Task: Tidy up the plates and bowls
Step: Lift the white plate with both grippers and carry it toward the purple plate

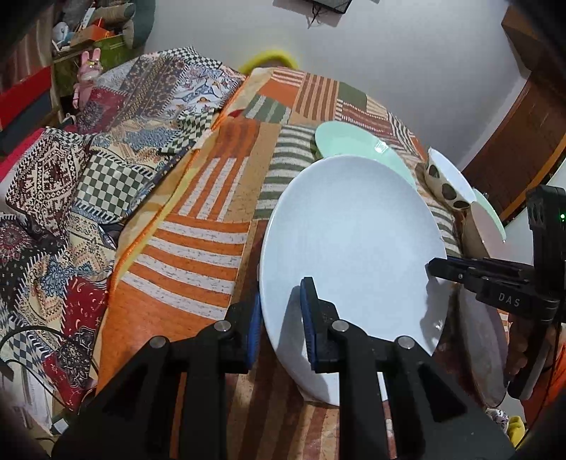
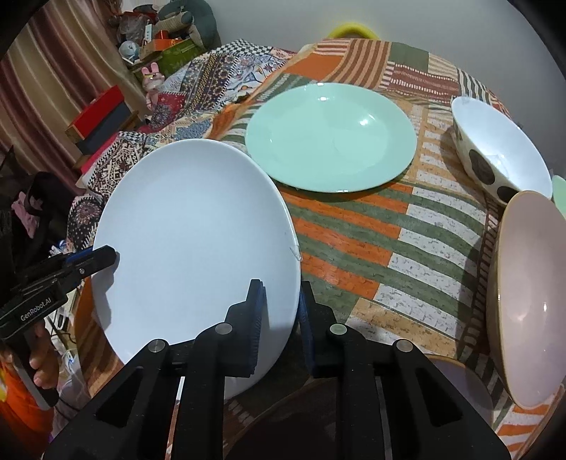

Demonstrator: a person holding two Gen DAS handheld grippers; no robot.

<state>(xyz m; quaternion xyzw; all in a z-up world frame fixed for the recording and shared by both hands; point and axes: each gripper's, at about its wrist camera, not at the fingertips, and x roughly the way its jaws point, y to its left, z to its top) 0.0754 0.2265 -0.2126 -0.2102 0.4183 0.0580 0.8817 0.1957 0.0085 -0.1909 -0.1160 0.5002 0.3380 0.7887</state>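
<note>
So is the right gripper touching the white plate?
Touching. In the right wrist view the right gripper has its blue pads either side of the white plate rim, pressed against it.

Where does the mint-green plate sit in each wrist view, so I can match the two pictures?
Left wrist view: the mint-green plate lies upper right of centre, partly hidden behind the far rim of the white plate.
Right wrist view: the mint-green plate lies upper centre, fully visible on the striped tablecloth.
Shared landmark: the spotted bowl, right of the plate in both.

- Plain pale wall (image 2: 283,21) at the far side;
- brown wooden door (image 1: 523,141) far right;
- cluttered shelves (image 2: 155,46) and striped curtain (image 2: 53,63) far left
</note>
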